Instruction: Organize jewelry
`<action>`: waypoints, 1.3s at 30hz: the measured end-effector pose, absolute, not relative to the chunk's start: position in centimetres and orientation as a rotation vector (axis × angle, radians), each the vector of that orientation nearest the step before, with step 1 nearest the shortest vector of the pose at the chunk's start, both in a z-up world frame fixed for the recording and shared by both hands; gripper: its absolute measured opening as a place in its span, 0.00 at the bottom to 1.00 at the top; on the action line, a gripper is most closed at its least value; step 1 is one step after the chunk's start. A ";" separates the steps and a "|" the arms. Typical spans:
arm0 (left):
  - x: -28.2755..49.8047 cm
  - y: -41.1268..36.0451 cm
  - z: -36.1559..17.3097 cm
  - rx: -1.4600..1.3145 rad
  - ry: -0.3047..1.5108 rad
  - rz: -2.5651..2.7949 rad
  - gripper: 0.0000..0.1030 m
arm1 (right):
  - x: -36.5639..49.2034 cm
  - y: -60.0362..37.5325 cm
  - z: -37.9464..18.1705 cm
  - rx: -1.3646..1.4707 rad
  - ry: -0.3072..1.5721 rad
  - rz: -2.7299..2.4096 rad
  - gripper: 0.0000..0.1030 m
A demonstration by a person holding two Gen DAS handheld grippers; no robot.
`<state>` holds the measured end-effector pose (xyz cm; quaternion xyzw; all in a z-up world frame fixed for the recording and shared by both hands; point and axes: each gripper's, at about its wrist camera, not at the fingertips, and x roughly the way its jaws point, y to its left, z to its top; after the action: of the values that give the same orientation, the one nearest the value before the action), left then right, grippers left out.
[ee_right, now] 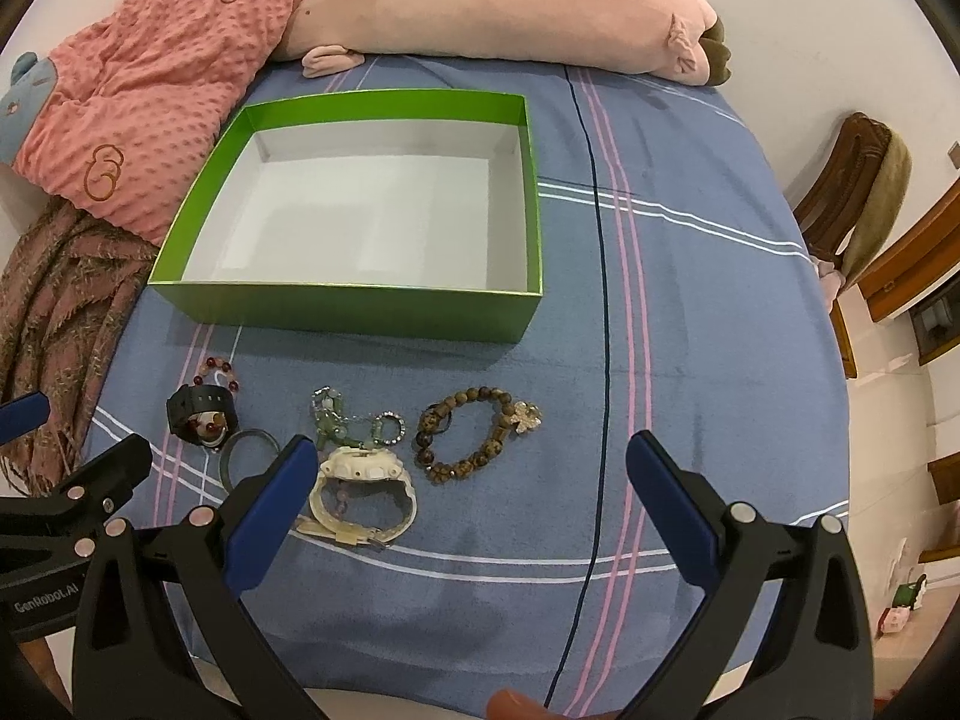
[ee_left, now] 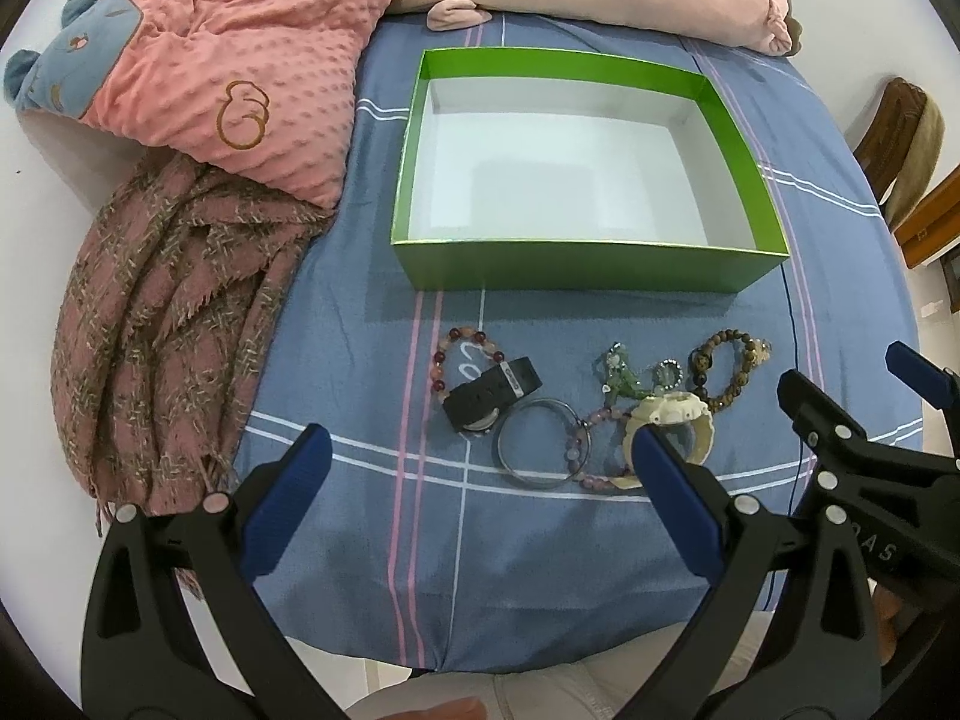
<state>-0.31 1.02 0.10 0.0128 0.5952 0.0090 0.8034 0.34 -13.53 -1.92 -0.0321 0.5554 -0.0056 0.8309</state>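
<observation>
Blue striped bedsheet [ee_left: 336,540] carrying an open box, a row of jewelry and soft things.

The green box [ee_left: 576,267] with white inside sits mid-sheet, far of the jewelry. Near it, left to right: a red bead bracelet [ee_left: 441,360] touching a black watch [ee_left: 489,396], a metal bangle [ee_left: 540,444], a pink bead bracelet [ee_left: 579,450], a white watch [ee_right: 366,495], green charms [ee_right: 330,417], a small ring [ee_right: 390,426] and a brown bead bracelet [ee_right: 471,441]. A pink dotted blanket [ee_left: 240,60] and plaid scarf [ee_left: 162,324] lie left; a long pink plush pillow [ee_right: 492,6] lies along the far edge.
</observation>
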 end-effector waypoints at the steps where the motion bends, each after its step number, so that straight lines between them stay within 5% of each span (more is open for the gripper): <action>1: -0.3 1.0 0.1 0.027 1.277 0.019 0.98 | 0.3 -13.5 -1.9 -0.068 1.179 -0.013 0.99; 39: -0.1 1.0 -0.9 0.028 1.301 0.011 0.98 | 0.7 -13.4 -2.5 -0.069 1.196 -0.025 0.99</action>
<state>-0.09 0.98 -0.87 0.0129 0.6057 0.0049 0.7956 0.68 -13.45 -2.45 -0.0326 0.5627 -0.0120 0.8260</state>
